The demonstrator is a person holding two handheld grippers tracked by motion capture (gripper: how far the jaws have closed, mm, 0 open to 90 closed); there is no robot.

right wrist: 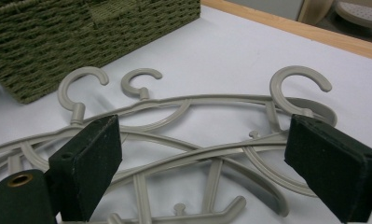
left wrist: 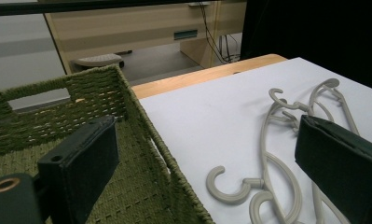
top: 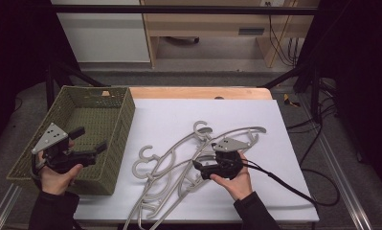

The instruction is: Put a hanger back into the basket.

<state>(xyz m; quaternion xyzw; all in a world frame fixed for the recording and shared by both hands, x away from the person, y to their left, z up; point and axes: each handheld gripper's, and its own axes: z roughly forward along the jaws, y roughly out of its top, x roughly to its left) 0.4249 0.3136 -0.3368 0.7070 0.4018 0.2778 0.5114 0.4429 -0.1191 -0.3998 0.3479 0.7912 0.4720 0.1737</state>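
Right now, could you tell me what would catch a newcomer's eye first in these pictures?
A tangle of grey hangers sprawls over the middle of the white table, hooks pointing several ways. A green woven basket sits at the table's left edge. The left hand-held gripper hovers open over the basket, and the right hand-held gripper sits open just above the hangers.
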